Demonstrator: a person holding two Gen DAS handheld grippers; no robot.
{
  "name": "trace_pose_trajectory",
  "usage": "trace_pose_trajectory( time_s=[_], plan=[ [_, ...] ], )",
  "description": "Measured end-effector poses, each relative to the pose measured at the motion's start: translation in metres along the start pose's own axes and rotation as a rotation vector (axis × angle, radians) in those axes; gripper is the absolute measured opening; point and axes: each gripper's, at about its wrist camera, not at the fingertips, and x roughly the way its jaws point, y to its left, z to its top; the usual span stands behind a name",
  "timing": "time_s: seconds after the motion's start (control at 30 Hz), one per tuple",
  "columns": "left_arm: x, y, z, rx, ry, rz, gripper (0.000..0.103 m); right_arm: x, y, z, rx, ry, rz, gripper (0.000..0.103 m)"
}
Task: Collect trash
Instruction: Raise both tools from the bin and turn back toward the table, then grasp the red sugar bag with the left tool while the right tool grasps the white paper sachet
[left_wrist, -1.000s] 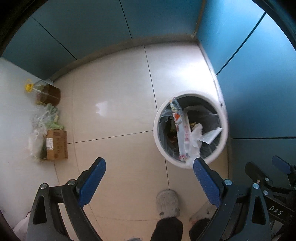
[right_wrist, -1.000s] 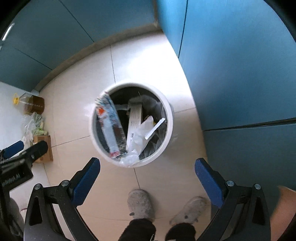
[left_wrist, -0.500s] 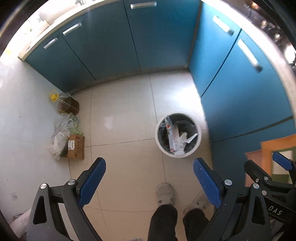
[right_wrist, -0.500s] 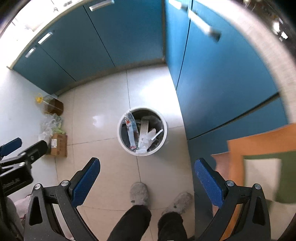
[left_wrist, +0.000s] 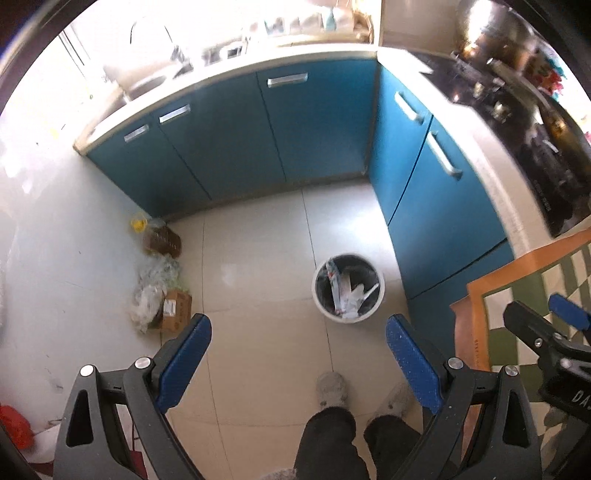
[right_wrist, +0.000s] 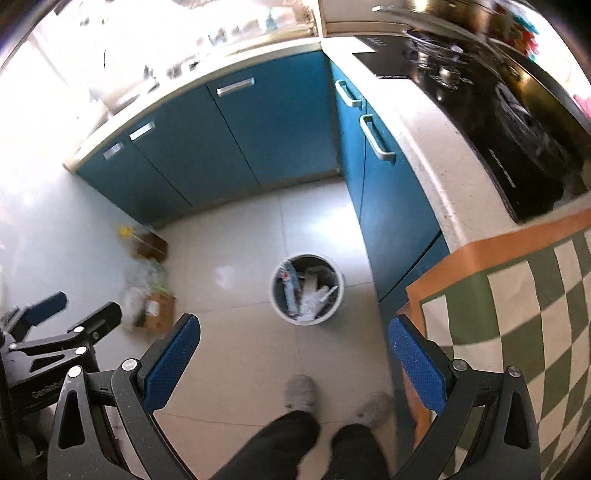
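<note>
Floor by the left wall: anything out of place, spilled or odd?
Yes. A loose pile sits against the wall: crumpled plastic bags, a cardboard box and an oil jug, not binned. The trash bin stands upright, nothing spilled around it. Both grippers are open and empty.

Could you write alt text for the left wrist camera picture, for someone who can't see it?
Looking down at a kitchen floor, an open left gripper frames a white bin full of trash beside blue cabinets. The person's slippered feet stand below the bin; a cardboard box and plastic bags sit by the left wall.
</note>
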Motion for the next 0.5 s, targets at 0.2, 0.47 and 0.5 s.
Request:
trace_pose_trajectory(
  time_s=[0.2, 0.47, 0.5],
  plan=[
    [-0.052, -0.076, 0.042, 0.13, -0.137, -0.029, 0.097, -0.056, -0.084, 0.0, 0.247, -0.095, 0.006, 0.103],
    [-0.072, -0.283, 0.076, 0.399, -0.103, -0.241, 0.097, -0.127, -0.286, -0.055, 0.668, -0.225, -0.209, 0.103],
    [-0.073, -0.314, 0.076, 0.428, -0.087, -0.266, 0.097, -0.138, -0.321, -0.072, 0.745, -0.231, -0.256, 0.103]
  ],
)
